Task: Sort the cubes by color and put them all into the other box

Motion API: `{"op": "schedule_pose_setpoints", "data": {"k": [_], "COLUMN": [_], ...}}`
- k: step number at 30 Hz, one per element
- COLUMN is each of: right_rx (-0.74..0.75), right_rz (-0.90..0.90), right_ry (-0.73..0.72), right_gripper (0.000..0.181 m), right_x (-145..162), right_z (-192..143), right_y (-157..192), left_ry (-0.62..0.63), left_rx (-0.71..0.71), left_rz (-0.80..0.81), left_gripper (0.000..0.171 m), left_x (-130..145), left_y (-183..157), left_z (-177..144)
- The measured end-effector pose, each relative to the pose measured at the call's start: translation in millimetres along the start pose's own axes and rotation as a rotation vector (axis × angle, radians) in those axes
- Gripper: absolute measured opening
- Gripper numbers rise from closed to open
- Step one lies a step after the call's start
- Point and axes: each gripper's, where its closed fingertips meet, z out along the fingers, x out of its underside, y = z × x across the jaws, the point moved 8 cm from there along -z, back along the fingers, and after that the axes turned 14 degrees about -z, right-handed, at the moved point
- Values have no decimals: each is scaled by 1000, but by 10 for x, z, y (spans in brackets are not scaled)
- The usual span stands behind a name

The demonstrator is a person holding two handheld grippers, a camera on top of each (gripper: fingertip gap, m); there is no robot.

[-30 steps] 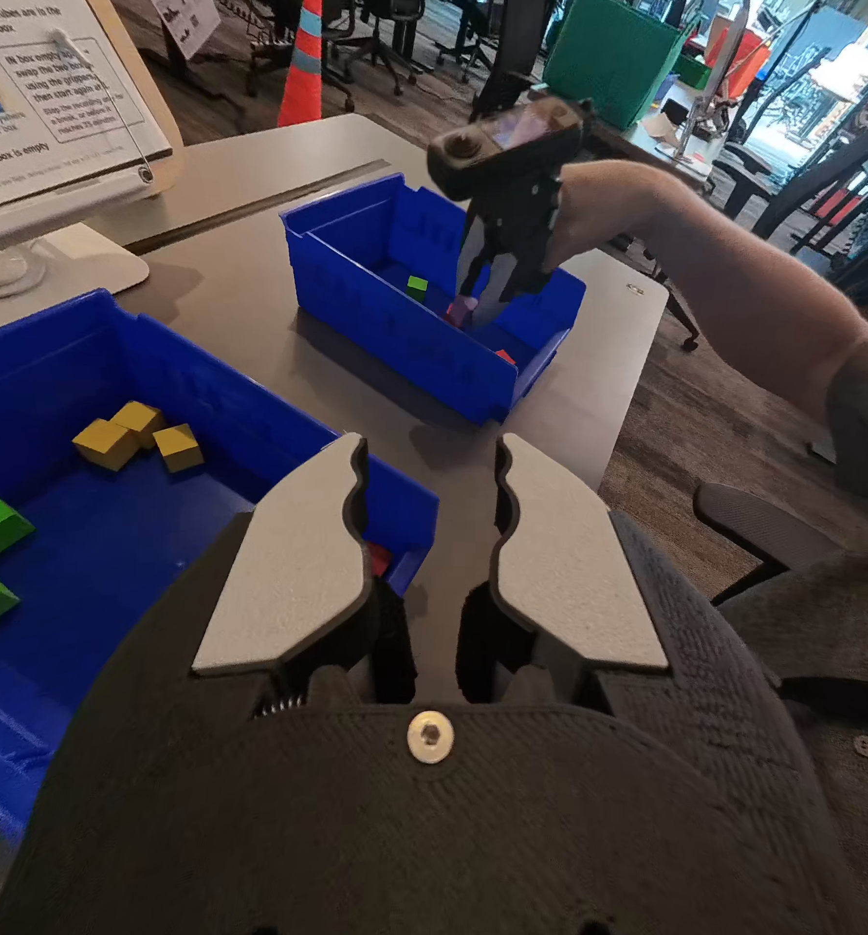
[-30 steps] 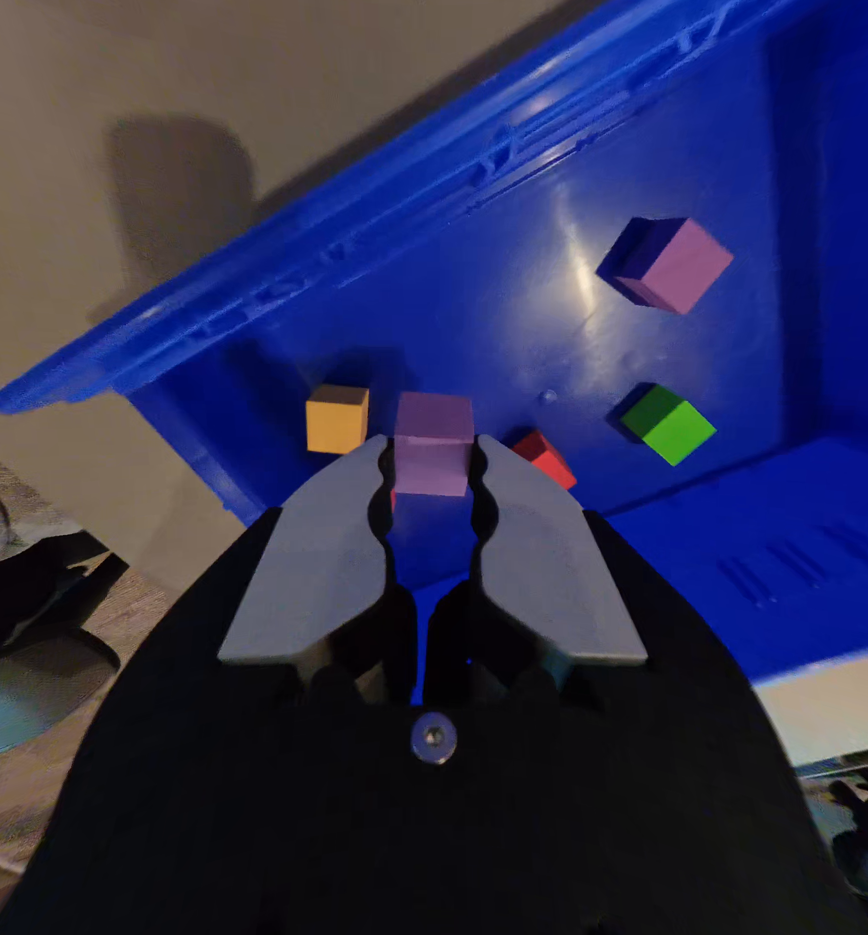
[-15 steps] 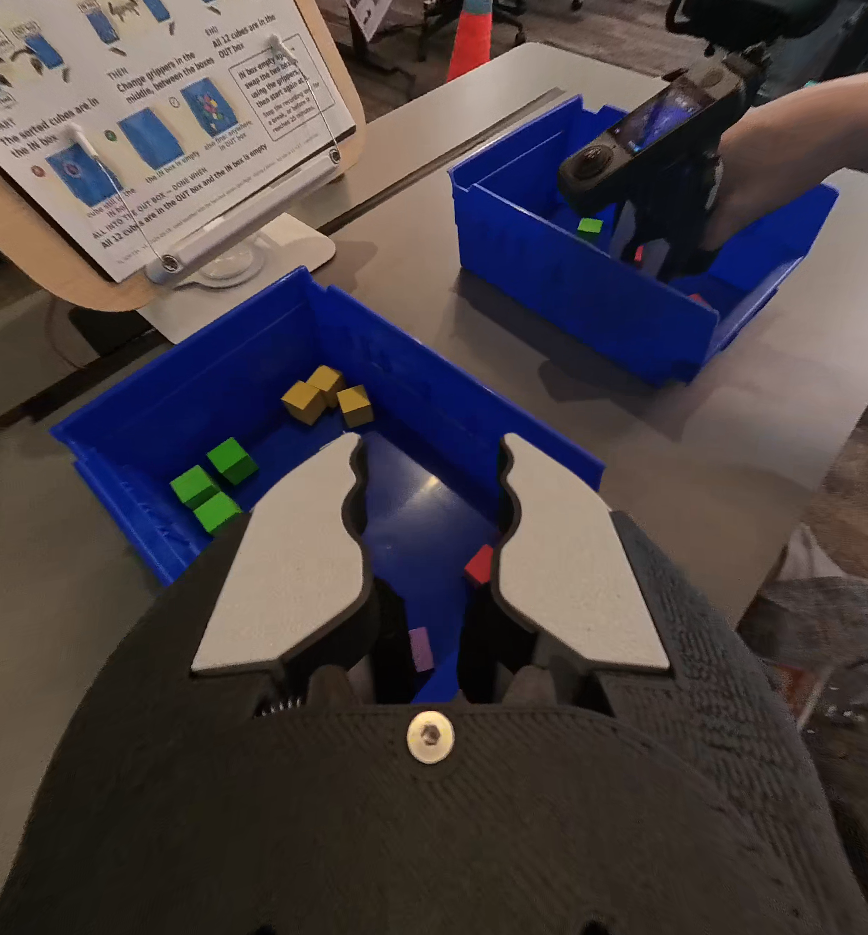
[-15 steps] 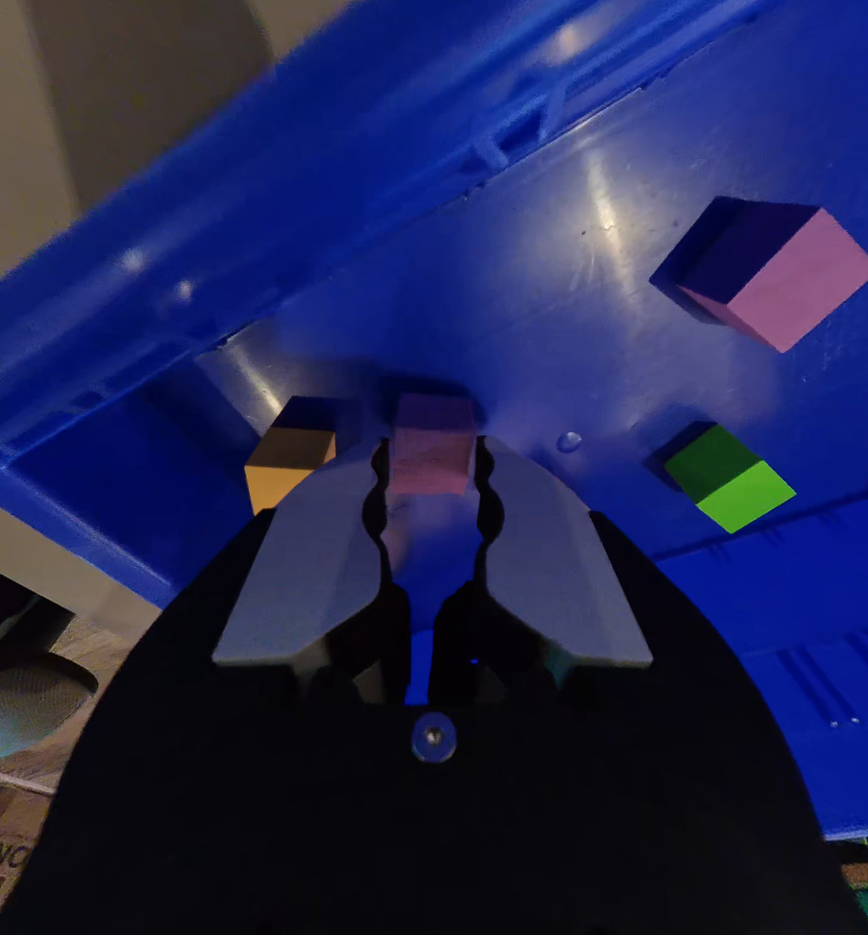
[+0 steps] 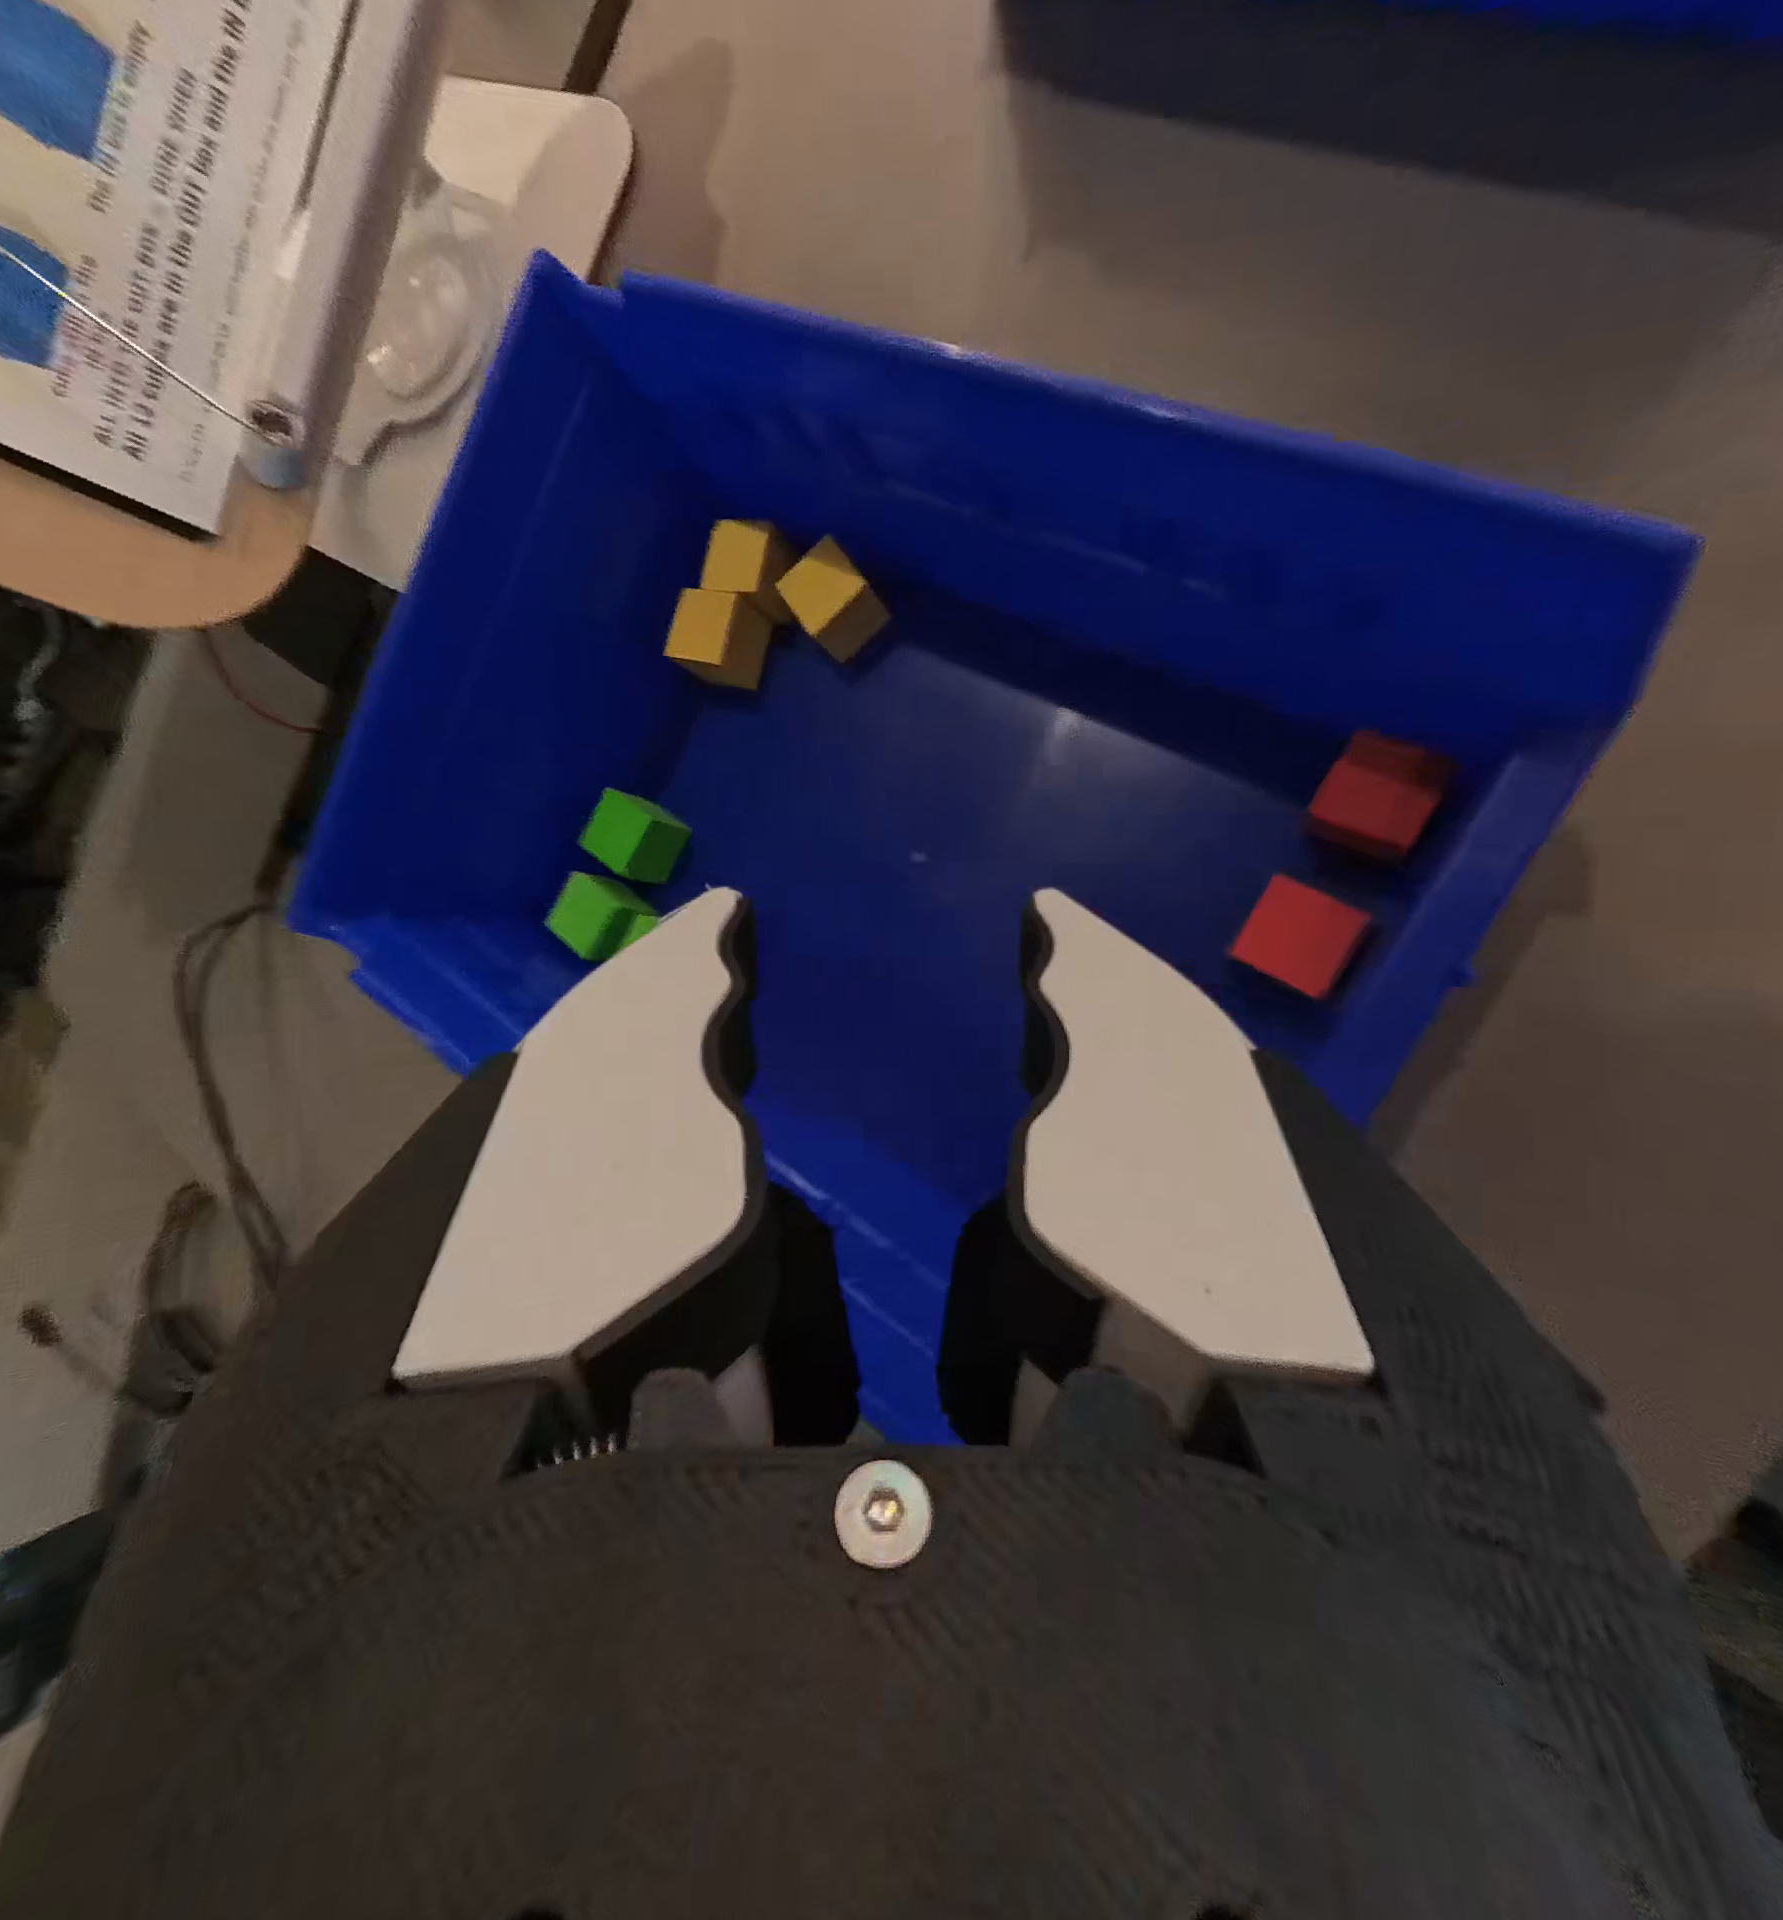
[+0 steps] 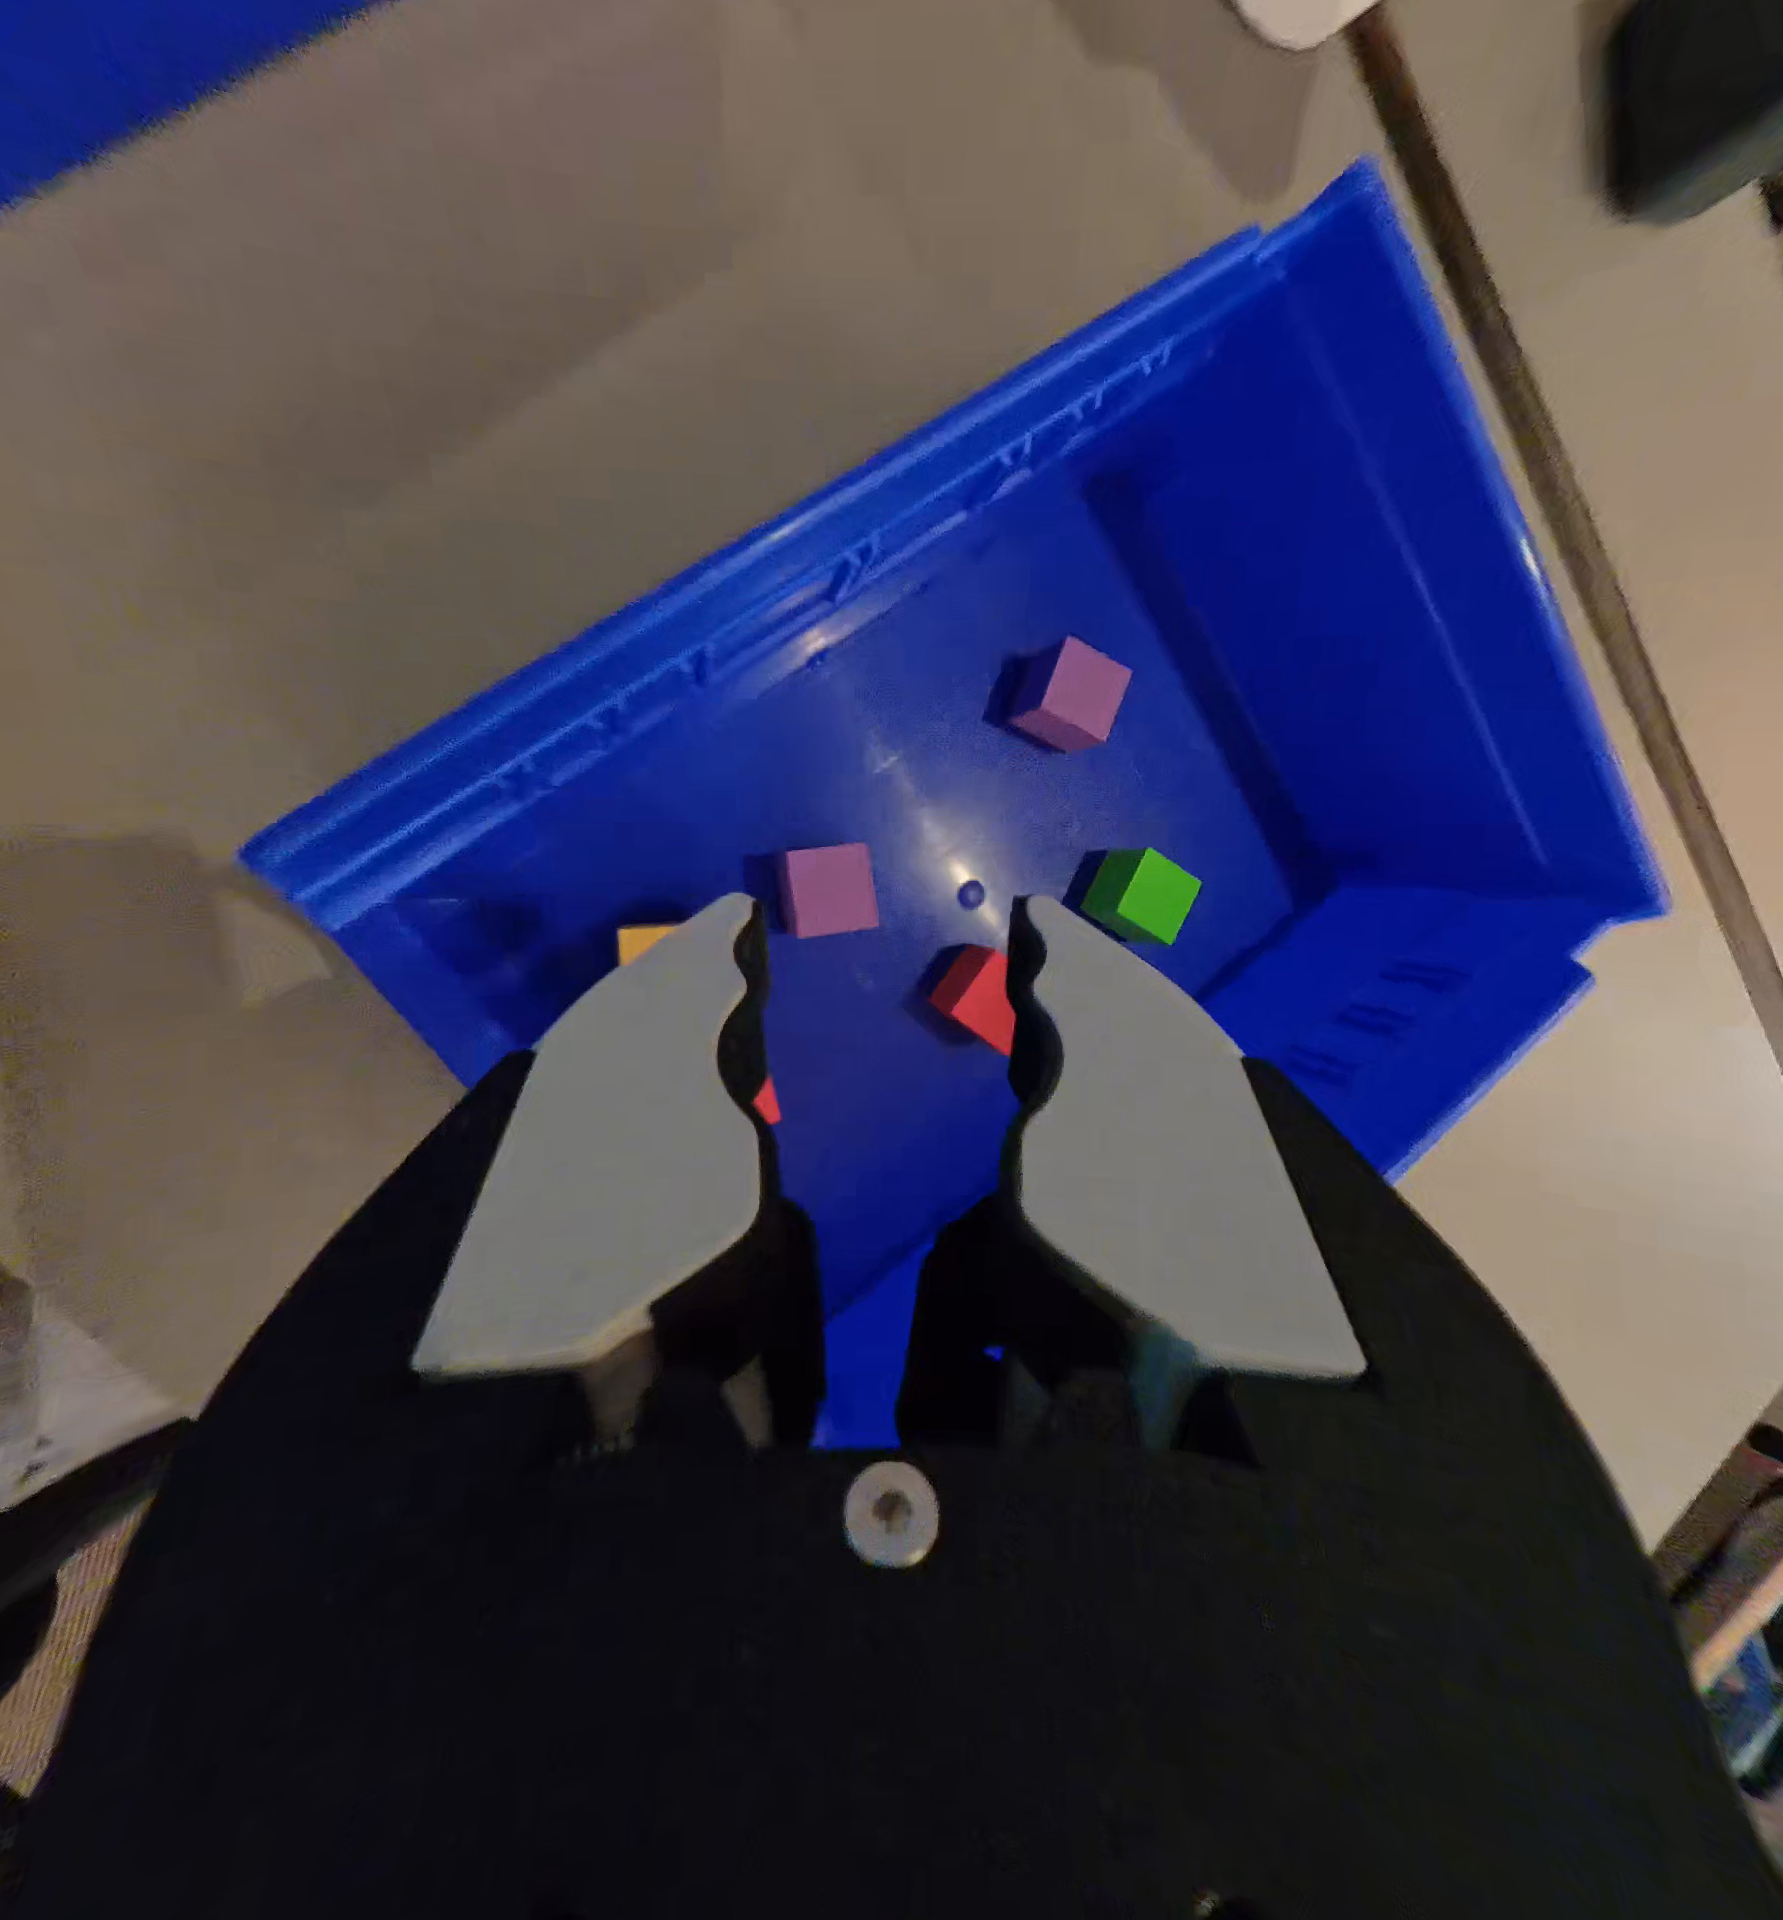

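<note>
My left gripper is open and empty, above the near side of a blue bin. That bin holds three yellow cubes, two green cubes and two red cubes. My right gripper is open and empty, held above a second blue bin. A purple cube lies on that bin's floor just beyond the fingertips. The same bin holds another purple cube, a green cube, a red cube, a second red cube mostly hidden, and an orange cube partly behind the left finger.
A stand with a printed instruction sheet sits left of the first bin on the grey table. A dark seam runs across the table right of the second bin. A cable hangs at the table's left edge.
My right gripper has opened, let go of the purple cube and lifted well above its bin. My left gripper has swung over the first bin and looks down into it.
</note>
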Motion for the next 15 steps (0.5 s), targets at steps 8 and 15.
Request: {"op": "schedule_pose_setpoints", "data": {"k": [8,15], "right_rx": [115,141], "right_rz": [68,102], "right_ry": [-101,-167], "right_gripper": [42,42], "right_x": [272,290], "right_z": [-25,-87], "right_y": [271,215], "left_ry": [169,413], "left_rx": [-56,39], "left_rz": [201,399], "left_gripper": [59,50], "left_x": [-254,-230], "left_y": [450,639], "left_z": [335,918]}}
